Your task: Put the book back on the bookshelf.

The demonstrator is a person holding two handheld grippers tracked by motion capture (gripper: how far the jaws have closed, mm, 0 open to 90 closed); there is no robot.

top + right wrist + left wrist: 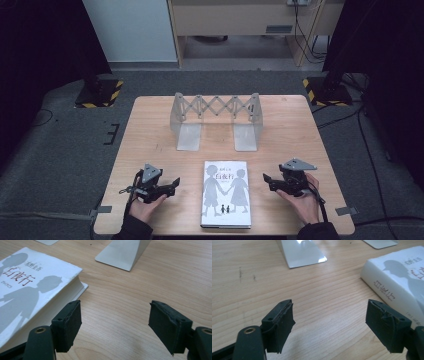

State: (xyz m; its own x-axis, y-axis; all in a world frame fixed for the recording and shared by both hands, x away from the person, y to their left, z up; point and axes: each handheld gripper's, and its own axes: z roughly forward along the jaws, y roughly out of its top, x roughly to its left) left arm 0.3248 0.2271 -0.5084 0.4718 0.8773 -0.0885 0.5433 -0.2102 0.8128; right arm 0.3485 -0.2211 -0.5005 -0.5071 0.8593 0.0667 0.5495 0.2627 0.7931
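A thick white book (226, 195) with grey figures of two people on its cover lies flat near the table's front edge. My left gripper (175, 184) hovers just left of it, jaws pointing toward the book, open and holding nothing. In the left gripper view my left gripper (329, 315) has bare wood between its jaws, and the book's spine (387, 290) lies off to the right. My right gripper (266, 181) is on the book's right side, also open and empty. In the right gripper view my right gripper (115, 315) has its left jaw close beside the book's page edge (62, 300).
A metal expandable book rack (216, 120) with two flat base plates stands at the middle of the wooden table (150, 130), behind the book. Its plates show in the left gripper view (303, 253) and the right gripper view (123, 253). Grey floor surrounds the table.
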